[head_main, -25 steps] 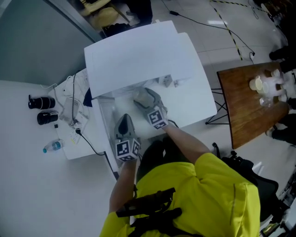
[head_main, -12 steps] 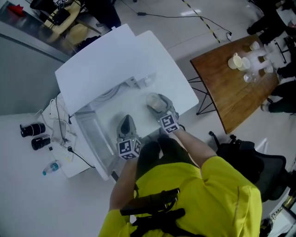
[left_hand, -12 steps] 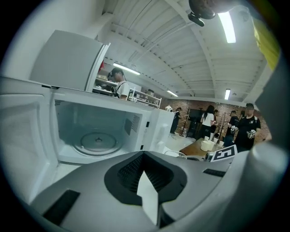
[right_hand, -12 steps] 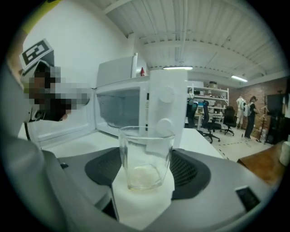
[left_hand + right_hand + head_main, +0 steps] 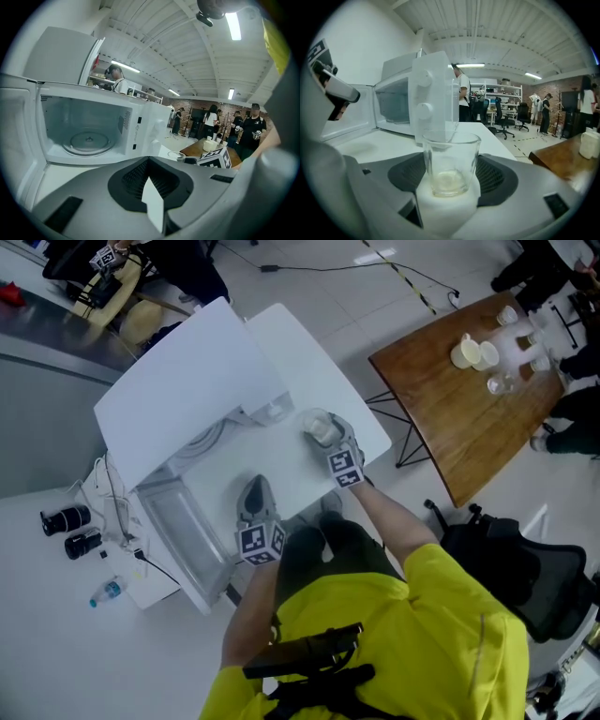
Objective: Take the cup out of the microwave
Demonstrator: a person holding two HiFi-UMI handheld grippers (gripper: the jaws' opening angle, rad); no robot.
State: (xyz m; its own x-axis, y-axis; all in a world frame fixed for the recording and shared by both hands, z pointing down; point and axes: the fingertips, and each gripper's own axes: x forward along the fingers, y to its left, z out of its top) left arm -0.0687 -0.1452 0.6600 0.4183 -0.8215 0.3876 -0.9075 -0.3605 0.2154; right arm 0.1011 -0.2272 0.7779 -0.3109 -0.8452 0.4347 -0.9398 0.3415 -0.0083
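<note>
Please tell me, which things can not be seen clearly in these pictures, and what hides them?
- Head view: the right gripper covers the cup, so whether it rests on the white table is hidden.
- Right gripper view: the fingers cover the cup's base.
- Head view: the microwave hides its inside under its own top.
- Left gripper view: the label beside the microwave's opening is too small to read.

- No word, brand or number can be read anywhere.
- The boxy white microwave (image 5: 140,140) carries a small dark triangle sign (image 5: 138,126) on its front panel. The print beside it is too small to read.
- The cubes on the left gripper (image 5: 253,486) and right gripper (image 5: 322,430) bear black-and-white square marker patterns, without letters.
</note>
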